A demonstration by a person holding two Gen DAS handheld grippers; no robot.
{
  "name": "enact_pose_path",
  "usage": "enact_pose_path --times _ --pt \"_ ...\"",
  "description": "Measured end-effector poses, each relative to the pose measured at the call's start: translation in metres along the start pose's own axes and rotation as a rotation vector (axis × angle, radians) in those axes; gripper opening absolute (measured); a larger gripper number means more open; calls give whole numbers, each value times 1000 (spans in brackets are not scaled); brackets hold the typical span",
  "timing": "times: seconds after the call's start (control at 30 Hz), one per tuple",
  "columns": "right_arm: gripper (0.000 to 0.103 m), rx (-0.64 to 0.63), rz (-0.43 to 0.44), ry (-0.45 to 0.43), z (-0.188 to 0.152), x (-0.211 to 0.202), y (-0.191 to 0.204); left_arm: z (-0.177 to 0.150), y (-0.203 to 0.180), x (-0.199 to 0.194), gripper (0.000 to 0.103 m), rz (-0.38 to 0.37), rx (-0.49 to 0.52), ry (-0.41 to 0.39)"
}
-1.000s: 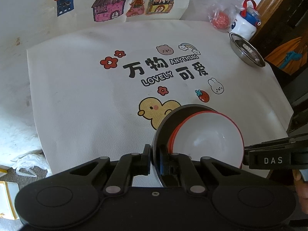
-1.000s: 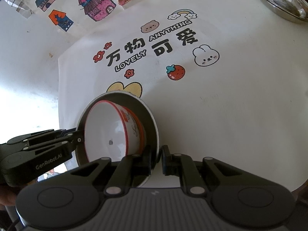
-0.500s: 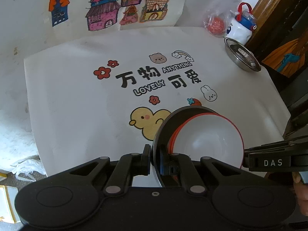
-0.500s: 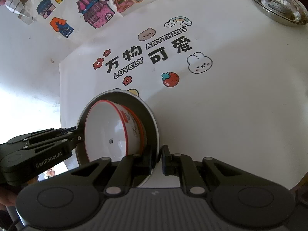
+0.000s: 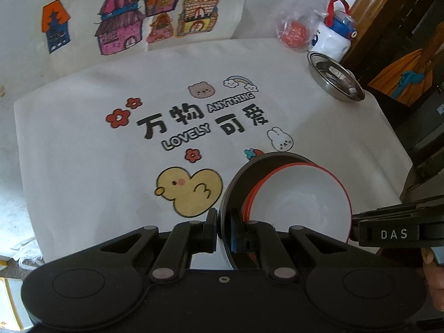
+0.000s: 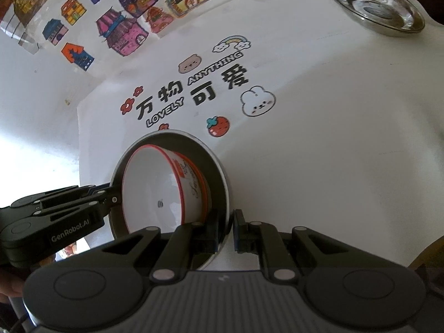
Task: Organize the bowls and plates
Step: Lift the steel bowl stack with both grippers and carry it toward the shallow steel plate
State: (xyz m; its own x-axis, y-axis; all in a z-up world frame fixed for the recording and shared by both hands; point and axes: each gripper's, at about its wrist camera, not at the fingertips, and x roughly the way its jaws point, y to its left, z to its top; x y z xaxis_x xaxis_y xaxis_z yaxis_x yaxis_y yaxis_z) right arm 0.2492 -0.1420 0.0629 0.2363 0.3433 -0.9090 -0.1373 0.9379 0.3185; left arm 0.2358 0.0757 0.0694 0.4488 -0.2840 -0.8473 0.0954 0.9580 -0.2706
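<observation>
Both grippers lifted plate (image 5: pixel 236 194), bowl (image 5: pixel 302 202) higher

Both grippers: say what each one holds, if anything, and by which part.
Both hold the same metal plate, which carries a bowl. The left gripper clamps the plate's rim on one side, the right gripper the opposite rim.

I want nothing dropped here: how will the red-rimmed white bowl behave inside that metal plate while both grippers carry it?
The bowl sits loose in the metal plate, leaning on its wall, so it will likely slide or rattle. It looks glossy, probably slippery. Left gripper and right gripper pinch only the plate's rim.
</observation>
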Motion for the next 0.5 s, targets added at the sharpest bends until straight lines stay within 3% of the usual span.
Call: enact_pose_path --times 0.5 --pt "11 57 0 -25 9 -13 -40 19 -36 19 8 -22 48 10"
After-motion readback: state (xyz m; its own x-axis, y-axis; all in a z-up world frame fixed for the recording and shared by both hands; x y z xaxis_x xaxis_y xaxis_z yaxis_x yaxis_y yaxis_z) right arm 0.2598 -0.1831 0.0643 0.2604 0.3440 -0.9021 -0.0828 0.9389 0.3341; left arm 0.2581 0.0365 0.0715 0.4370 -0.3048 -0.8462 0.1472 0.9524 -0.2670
